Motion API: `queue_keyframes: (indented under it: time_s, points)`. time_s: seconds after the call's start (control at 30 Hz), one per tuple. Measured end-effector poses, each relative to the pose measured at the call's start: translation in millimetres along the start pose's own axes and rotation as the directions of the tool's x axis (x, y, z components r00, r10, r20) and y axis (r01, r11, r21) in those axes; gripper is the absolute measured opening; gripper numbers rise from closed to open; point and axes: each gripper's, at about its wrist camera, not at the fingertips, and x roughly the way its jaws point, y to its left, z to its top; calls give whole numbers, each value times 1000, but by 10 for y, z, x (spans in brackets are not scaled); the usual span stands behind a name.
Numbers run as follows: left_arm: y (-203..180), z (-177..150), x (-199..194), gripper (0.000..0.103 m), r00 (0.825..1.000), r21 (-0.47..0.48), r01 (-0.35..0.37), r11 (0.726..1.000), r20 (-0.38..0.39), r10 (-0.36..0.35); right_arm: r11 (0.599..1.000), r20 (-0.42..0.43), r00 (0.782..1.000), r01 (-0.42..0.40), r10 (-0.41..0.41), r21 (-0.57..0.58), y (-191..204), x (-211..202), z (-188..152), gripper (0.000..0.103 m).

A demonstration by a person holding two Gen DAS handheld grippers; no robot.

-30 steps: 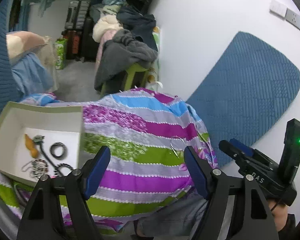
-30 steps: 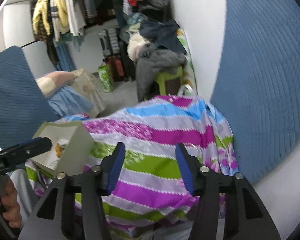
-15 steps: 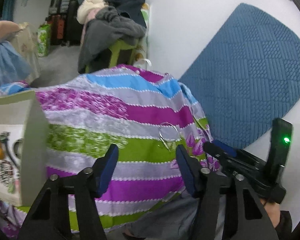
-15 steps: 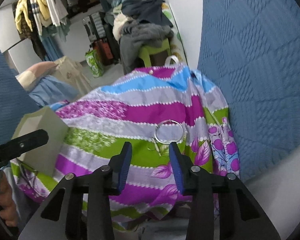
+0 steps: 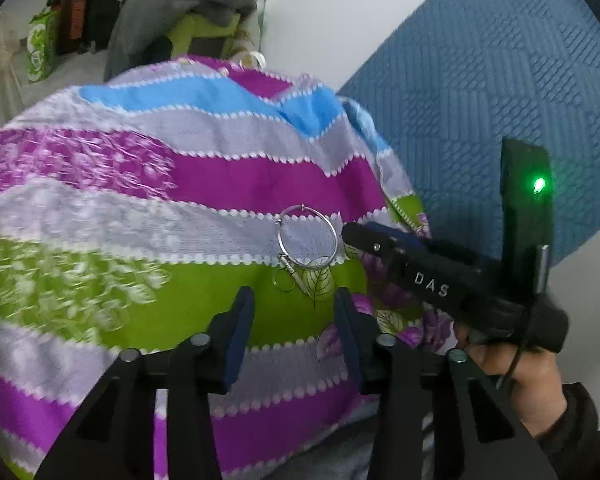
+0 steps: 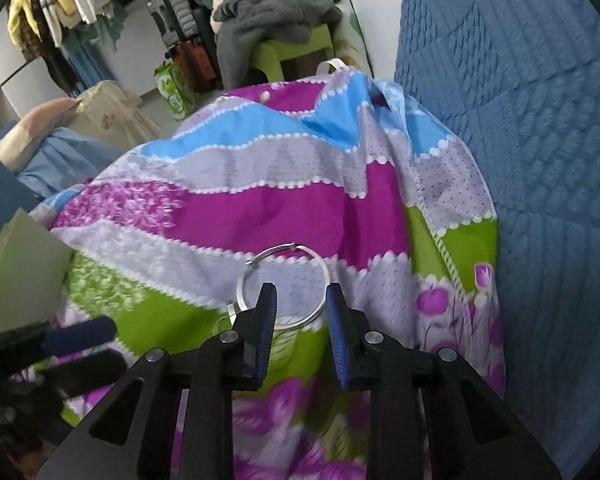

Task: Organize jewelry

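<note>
Box (image 6: 20,276) slid mostly out of view; right tongs (image 6: 300,312) hide bangle's (image 6: 284,280) near rim

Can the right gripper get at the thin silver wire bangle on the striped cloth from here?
Probably yes. The right gripper hangs just short of the thin silver wire bangle, its jaws having just been closing with nothing between them; the striped cloth around it is bare.

Your R gripper (image 6: 301,300) over silver bangle (image 6: 283,285) on striped cloth (image 6: 260,200), jaws just closing, nothing pinched. L gripper (image 6: 80,344) lower left, by box (image 6: 20,272).
</note>
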Motion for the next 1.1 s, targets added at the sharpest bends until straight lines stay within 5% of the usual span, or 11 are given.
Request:
queue_keyframes:
  time_s: [0.27,0.5,0.7,1.1]
  points:
    - [-41,28,506,32,998,18,-29,999,-56,30,999,-9,1000,-16,16,41,-140,96,27,23]
    - [-178,54,624,31,994,93,-97,991,-31,100,998,5,1000,-16,16,66,-223,87,48,23]
    - [-305,64,723,8,976,148,-211,966,-21,217,998,13,1000,-14,13,69,-226,86,64,23]
    - [9,44,473,2,989,21,-142,990,-35,142,997,-4,997,-72,72,42,-47,180,89,30]
